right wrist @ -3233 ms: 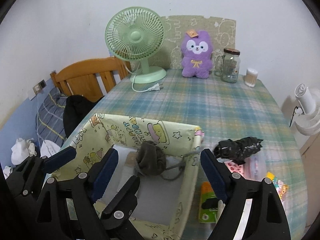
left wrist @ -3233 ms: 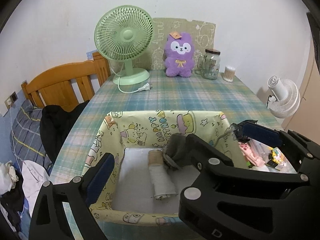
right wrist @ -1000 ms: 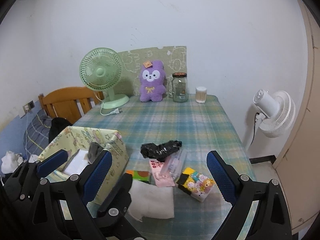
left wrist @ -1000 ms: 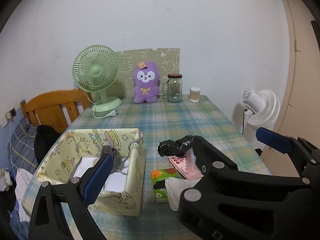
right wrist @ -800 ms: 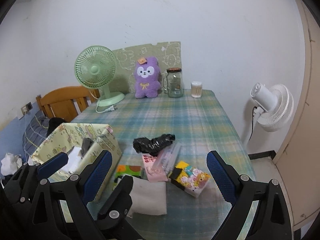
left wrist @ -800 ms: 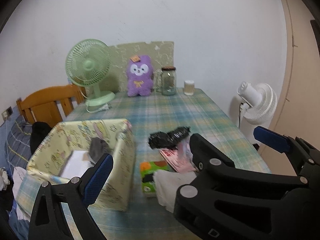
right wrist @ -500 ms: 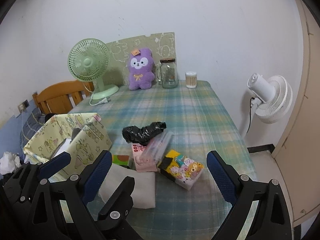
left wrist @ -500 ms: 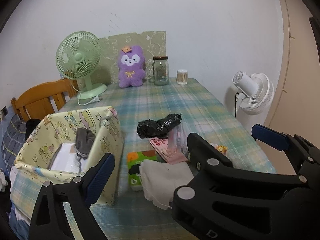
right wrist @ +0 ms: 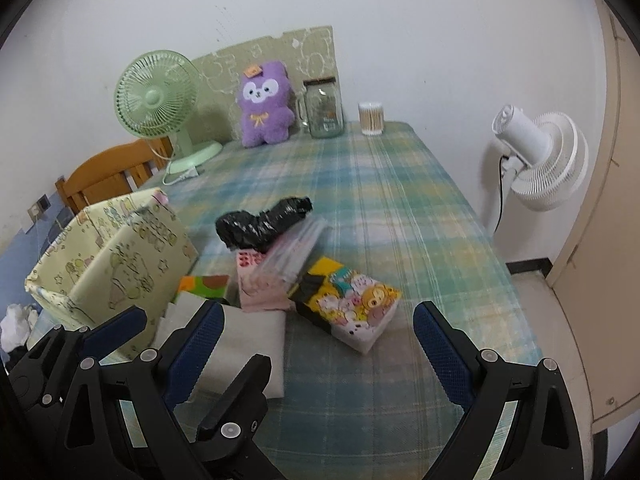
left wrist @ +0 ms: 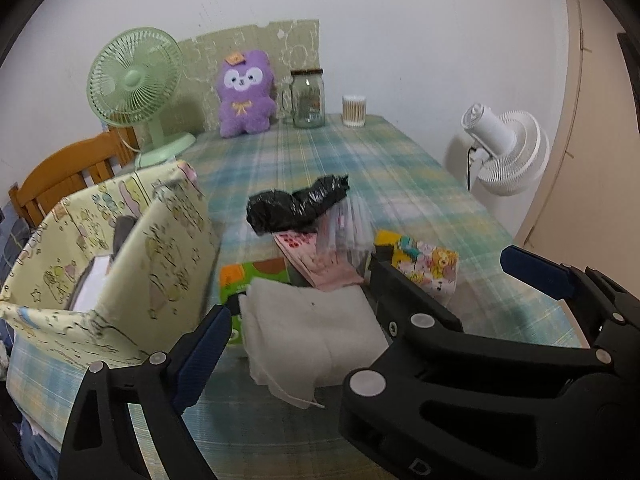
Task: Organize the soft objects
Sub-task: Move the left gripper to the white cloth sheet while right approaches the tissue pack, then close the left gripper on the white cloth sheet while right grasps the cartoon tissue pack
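Left gripper (left wrist: pixel 372 300): jaws spread wide, holding nothing, above the white folded cloth (left wrist: pixel 308 324).
Right gripper (right wrist: pixel 320 344): jaws spread wide, holding nothing, over the plaid table (right wrist: pixel 384 200).
White folded cloth: flat near the table's front edge, just beside the yellow fabric box (left wrist: pixel 120 248).
Clutter: black plastic bag (right wrist: pixel 262 222), pink packet (right wrist: pixel 256 284) and cartoon tissue pack (right wrist: pixel 352 300) crowd together mid-table.
Open room: bare plaid between the clutter and the purple plush (right wrist: pixel 264 104) at the far edge.

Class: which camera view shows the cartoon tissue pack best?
The right wrist view: the whole tissue pack lies unobstructed on the tablecloth. In the left wrist view, the right claw's finger covers part of the tissue pack.
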`<move>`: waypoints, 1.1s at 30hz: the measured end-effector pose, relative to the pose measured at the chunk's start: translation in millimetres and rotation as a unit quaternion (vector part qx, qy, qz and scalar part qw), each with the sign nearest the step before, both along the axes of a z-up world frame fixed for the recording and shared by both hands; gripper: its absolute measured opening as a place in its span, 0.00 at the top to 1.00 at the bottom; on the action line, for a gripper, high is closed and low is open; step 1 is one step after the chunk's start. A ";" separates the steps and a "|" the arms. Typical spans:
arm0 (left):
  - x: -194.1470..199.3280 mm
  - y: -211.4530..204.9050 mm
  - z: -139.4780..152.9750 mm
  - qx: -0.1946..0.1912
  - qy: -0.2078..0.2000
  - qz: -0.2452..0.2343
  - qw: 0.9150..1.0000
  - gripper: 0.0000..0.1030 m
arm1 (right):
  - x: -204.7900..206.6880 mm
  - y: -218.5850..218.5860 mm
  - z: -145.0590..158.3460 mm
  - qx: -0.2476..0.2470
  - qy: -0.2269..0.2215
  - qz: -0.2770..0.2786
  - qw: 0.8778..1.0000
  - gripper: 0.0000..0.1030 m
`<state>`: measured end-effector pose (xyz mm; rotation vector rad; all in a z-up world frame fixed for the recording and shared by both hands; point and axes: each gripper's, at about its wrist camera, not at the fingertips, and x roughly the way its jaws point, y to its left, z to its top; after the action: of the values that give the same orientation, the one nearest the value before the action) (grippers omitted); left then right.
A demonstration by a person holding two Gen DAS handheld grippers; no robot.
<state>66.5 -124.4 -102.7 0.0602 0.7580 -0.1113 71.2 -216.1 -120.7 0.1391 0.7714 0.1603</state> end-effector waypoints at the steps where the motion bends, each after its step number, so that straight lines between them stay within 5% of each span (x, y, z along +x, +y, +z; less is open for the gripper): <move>1: 1.5 -0.8 -2.4 0.000 0.004 -0.001 1.000 0.09 | 0.8 -0.5 -2.0 0.000 0.003 0.000 1.000 0.06; 14: 14.9 -9.0 -23.7 0.041 0.012 0.017 0.999 0.13 | 18.4 -4.4 -27.4 -0.008 0.037 0.001 0.999 0.06; 33: 40.9 -13.9 -32.9 0.052 0.023 0.022 0.998 0.22 | 48.1 -7.0 -39.1 -0.013 0.049 -0.001 0.999 0.06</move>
<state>107.4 -138.3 -135.6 0.1393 0.8102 -0.0311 119.4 -223.1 -159.8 0.1245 0.8715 0.1432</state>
